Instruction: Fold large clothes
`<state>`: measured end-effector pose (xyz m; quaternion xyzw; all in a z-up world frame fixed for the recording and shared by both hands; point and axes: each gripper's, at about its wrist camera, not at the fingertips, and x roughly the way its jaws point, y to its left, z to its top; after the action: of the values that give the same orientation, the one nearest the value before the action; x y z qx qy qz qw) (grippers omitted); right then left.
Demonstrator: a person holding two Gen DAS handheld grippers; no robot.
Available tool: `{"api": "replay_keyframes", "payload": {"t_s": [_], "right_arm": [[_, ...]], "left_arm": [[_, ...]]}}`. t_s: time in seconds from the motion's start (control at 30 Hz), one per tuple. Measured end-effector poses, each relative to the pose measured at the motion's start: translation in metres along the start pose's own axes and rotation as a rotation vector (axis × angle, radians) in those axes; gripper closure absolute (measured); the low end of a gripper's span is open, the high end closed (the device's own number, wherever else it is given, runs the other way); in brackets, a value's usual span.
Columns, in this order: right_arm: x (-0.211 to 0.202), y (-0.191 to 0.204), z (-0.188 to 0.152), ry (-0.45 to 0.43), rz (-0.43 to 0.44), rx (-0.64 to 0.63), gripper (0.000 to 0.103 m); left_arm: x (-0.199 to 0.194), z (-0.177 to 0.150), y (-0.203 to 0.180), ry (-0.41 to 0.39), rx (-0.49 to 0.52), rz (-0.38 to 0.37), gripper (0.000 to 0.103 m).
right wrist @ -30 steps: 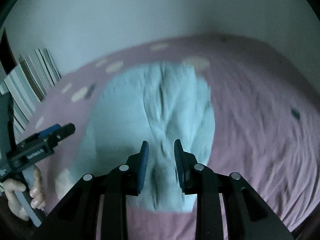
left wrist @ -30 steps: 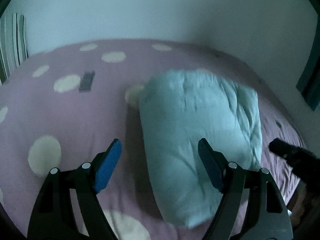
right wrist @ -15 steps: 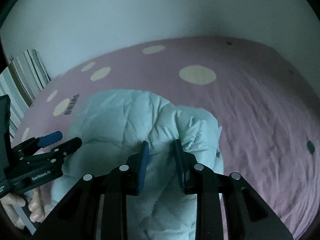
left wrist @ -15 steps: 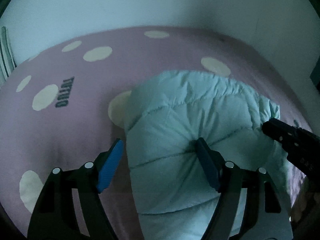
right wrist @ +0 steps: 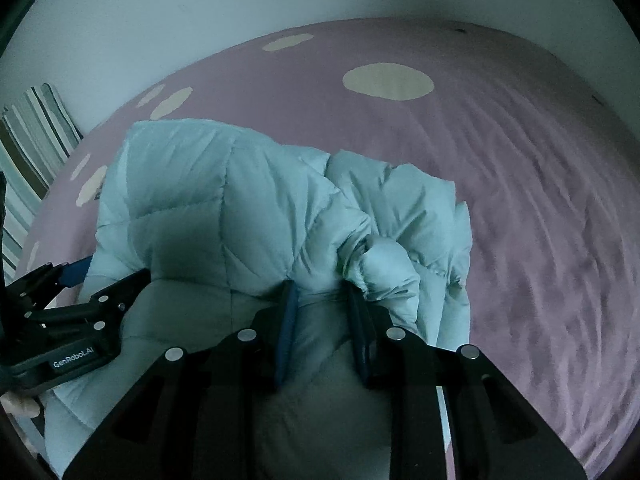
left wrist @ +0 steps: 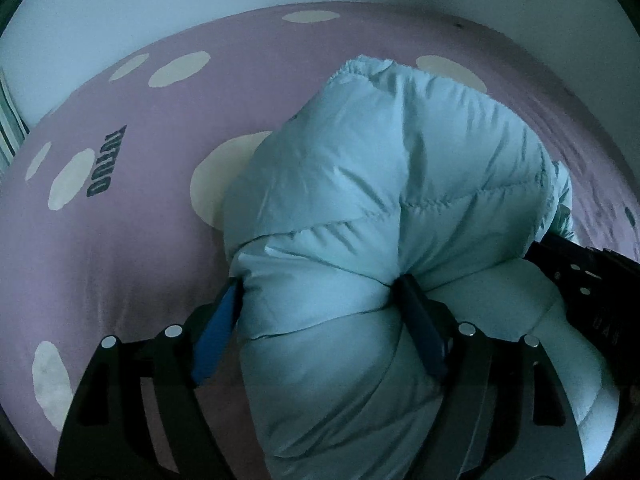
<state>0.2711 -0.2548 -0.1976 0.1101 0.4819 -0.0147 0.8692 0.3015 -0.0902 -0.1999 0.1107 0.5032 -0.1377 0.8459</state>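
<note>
A bed sheet [left wrist: 152,240] in mauve with cream dots is spread across the whole surface, and dark lettering [left wrist: 106,162] is printed on it towards the left. One pale blue quilted jacket [left wrist: 380,200] is lain on the sheet, bunched into a thick roll near the front edge. A striped cushion [right wrist: 32,140] is seen at the far left, against the pale wall [right wrist: 200,8].

Two grippers are counted, both pitched steeply downward onto the jacket. The left gripper [left wrist: 320,304] is set wide – a fat fold of the jacket is bracketed between its blue pads and pressed by both, while the jaws are opening. The right gripper [right wrist: 322,304] is held narrow, and a thinner ridge of the jacket is pinched between its pads. In the right wrist view the left gripper is seen at the left border with part of a hand [right wrist: 20,404] below it – only fingertips are visible.

No containers are shown.
</note>
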Motion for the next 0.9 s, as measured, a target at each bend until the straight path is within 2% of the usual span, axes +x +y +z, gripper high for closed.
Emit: {"api": "replay_keyframes", "payload": {"t_s": [0.17,0.9], "right_arm": [[0.000,0.001,-0.001,-0.011,-0.015,-0.009,0.078],[-0.002,0.001,-0.007,-0.076,-0.039,-0.005,0.078]], "left_arm": [[0.000,-0.003,-0.009,-0.006,0.023,0.026,0.023],[0.010,-0.006,0.003,-0.042,-0.007,-0.018,0.023]]}}
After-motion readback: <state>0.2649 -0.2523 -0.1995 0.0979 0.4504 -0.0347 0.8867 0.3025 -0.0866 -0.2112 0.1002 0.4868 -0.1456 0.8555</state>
